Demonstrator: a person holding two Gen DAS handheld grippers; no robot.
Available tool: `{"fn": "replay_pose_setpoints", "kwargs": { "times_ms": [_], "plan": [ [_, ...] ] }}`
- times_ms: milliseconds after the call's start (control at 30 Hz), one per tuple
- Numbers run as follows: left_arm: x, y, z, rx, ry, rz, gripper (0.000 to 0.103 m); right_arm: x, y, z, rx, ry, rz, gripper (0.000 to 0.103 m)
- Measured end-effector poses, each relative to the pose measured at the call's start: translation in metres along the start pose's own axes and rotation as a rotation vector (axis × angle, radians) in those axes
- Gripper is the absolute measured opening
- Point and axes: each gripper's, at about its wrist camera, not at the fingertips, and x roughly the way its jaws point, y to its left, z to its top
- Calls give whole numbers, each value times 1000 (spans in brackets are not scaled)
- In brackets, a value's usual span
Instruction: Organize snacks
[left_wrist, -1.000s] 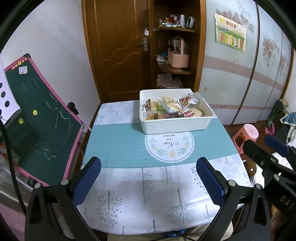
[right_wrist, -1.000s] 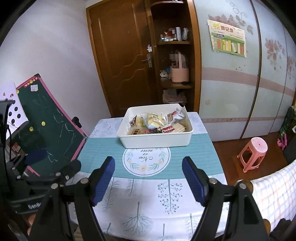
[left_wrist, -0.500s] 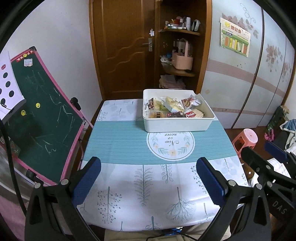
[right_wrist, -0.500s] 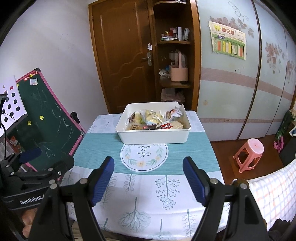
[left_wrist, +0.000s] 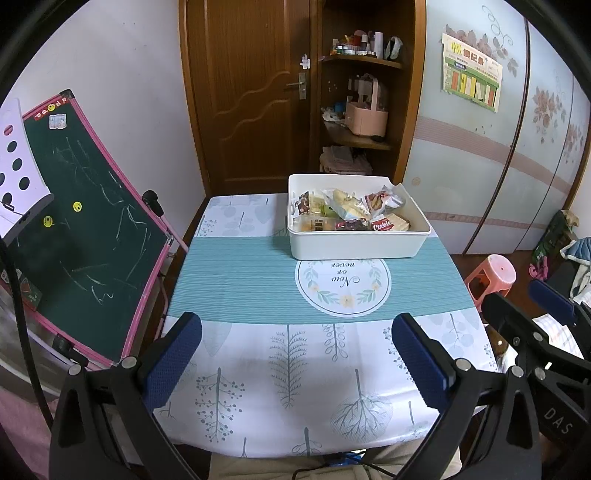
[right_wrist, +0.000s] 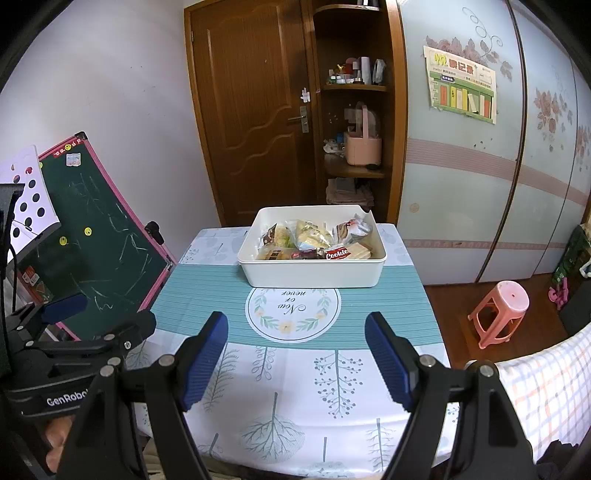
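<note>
While I look along both sets of tongs, I see the left tongs (left_wrist: 295, 354) spread wide with nothing between the blue pads, poised above the near, tree-printed end of the table (left_wrist: 258, 288). My right tongs (right_wrist: 295, 354) are likewise spread and empty, over the same near end. The white bin (right_wrist: 312, 271) sits at the far side of the table, just beyond the round printed emblem (right_wrist: 293, 308) on the teal band of the cloth, and it holds the wrapped snacks (right_wrist: 314, 242), piled together; a red packet (right_wrist: 337, 253) lies against the near wall. A green chalkboard (left_wrist: 81, 221) leans beside the table on the left, and a pink stool (right_wrist: 498, 312) stands on the floor to the right.
</note>
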Motion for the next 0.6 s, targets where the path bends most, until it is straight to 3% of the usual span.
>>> {"fn": "replay_pose_setpoints", "kwargs": {
  "times_ms": [600],
  "plan": [
    [1,-2,0,1,10,1,102,0,0,0,3,3,1,77]
  ]
}}
